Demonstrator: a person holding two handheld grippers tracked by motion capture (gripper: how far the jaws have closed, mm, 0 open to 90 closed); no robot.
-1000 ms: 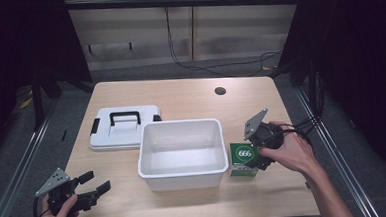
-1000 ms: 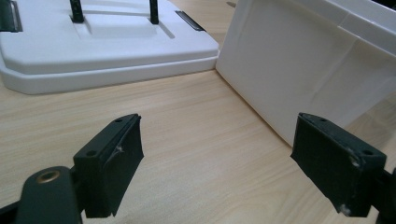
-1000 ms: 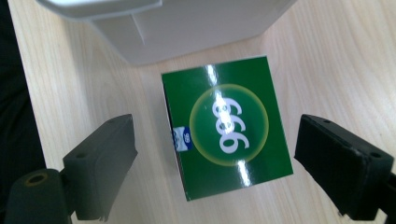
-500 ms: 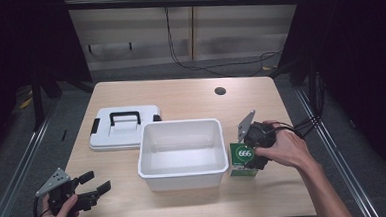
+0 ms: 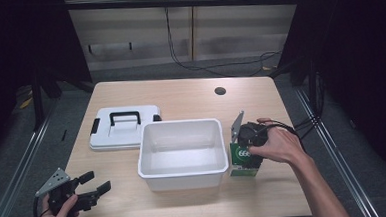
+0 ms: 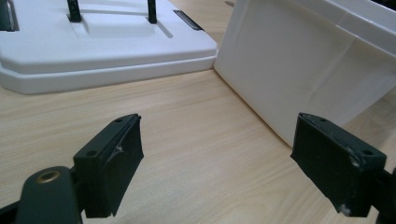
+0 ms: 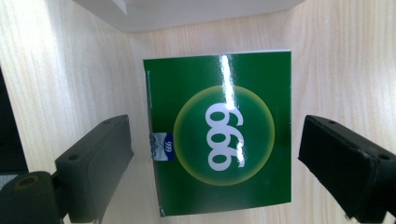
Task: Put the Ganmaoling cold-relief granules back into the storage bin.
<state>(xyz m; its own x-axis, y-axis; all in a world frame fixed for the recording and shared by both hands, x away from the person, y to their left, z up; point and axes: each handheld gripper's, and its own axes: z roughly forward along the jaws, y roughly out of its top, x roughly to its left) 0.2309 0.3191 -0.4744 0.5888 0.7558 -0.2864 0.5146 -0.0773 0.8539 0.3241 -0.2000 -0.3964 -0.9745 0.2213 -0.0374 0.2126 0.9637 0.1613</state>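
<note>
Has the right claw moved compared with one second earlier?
Yes. The right claw has come down over the green box and closer to the white bin.

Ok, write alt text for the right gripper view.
A green box printed with 666 in a pale circle lies on the wooden table, between the open black jaws of the right hand-held gripper, which do not touch it. A corner of the white bin shows at the top.
</note>
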